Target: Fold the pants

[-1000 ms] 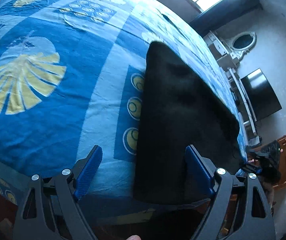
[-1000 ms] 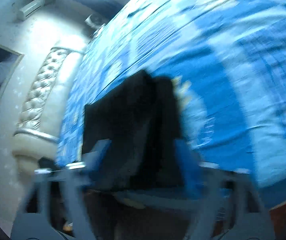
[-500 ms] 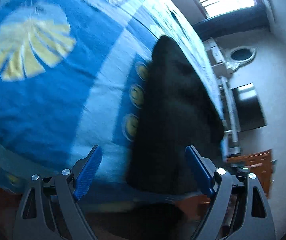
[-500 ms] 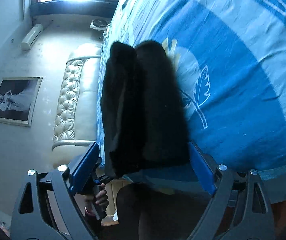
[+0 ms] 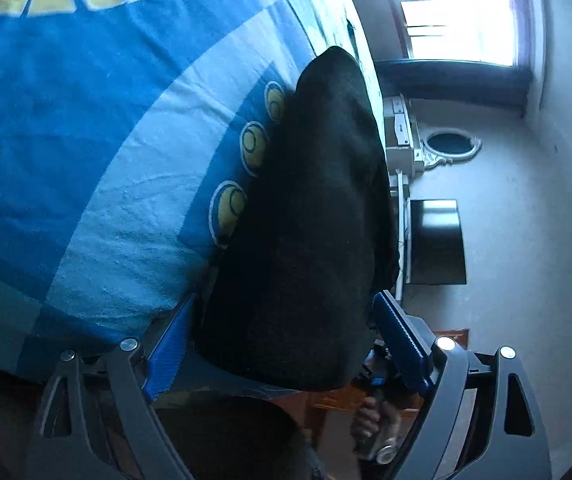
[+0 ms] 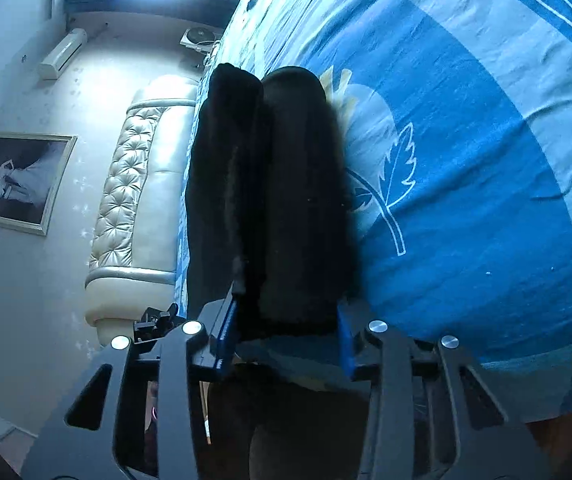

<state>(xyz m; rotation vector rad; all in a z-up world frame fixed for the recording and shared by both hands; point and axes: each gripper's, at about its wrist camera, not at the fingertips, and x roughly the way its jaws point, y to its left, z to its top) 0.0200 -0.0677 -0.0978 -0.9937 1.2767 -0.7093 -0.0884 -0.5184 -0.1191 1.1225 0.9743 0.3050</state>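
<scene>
Black pants (image 5: 309,208) lie folded lengthwise on the blue patterned bedspread (image 5: 86,128), their near end at the bed's edge. My left gripper (image 5: 286,344) is rolled on its side and stands open and wide, with that end between its blue fingers (image 5: 170,344) and no squeeze showing. In the right wrist view the pants (image 6: 293,200) show as two dark folds. My right gripper (image 6: 286,332) is closing its jaws on their near end, one pad on each side of the cloth. A hand (image 5: 369,424) holding the other gripper shows below the pants.
A dark television (image 5: 437,240), an oval mirror (image 5: 449,144) and a bright window (image 5: 457,8) are on the far wall. A tufted cream headboard (image 6: 134,184), a framed picture (image 6: 18,180) and an air conditioner (image 6: 62,54) are on the other side. The bedspread (image 6: 485,160) stretches beyond.
Both grippers have sunk toward the bed's edge and rolled sideways. The right jaws have narrowed from wide apart onto the pants' near end. The left jaws have stayed wide.
</scene>
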